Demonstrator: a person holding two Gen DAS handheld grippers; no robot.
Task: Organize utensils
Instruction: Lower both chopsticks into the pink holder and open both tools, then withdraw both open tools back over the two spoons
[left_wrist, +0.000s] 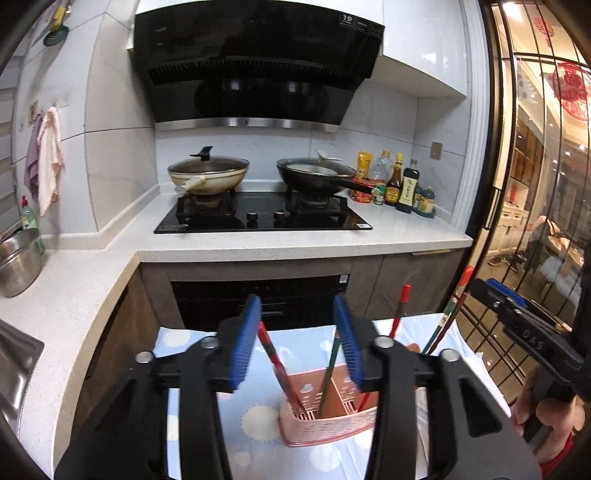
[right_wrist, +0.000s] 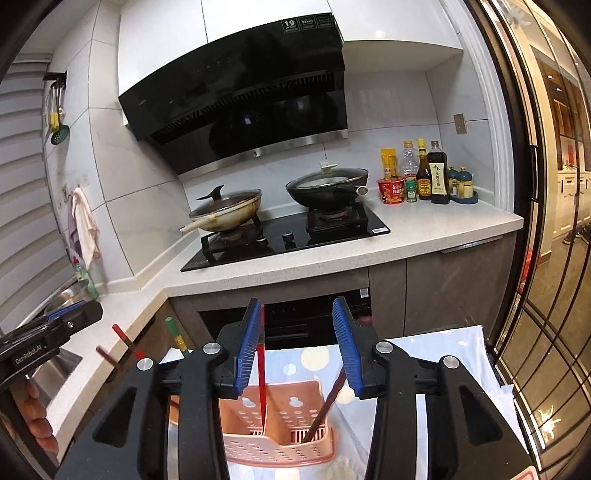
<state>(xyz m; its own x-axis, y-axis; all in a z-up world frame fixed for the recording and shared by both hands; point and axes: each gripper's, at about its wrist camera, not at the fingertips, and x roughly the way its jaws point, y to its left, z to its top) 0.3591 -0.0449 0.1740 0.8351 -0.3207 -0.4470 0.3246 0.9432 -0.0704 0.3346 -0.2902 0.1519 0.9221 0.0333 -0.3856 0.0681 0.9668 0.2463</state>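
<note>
Low in both frames, the left gripper (left_wrist: 297, 341) and right gripper (right_wrist: 295, 347) stand partly open, gripping nothing, over the pink basket (right_wrist: 280, 448) where the chopsticks (left_wrist: 275, 363) lean upright, seemingly just let go.

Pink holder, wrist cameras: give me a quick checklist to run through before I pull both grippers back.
1. Pink holder upright on the cloth: ok.
2. Left hand-held gripper open, clamping nothing: ok.
3. Right hand-held gripper open: ok.
4. Chopsticks standing inside the holder, such as the green chopstick: ok.
5. Red chopstick clear of the right hand-held gripper's pads: cannot tell; it runs close along one of them.
6. Matching chopsticks paired in one compartment: cannot tell.
</note>
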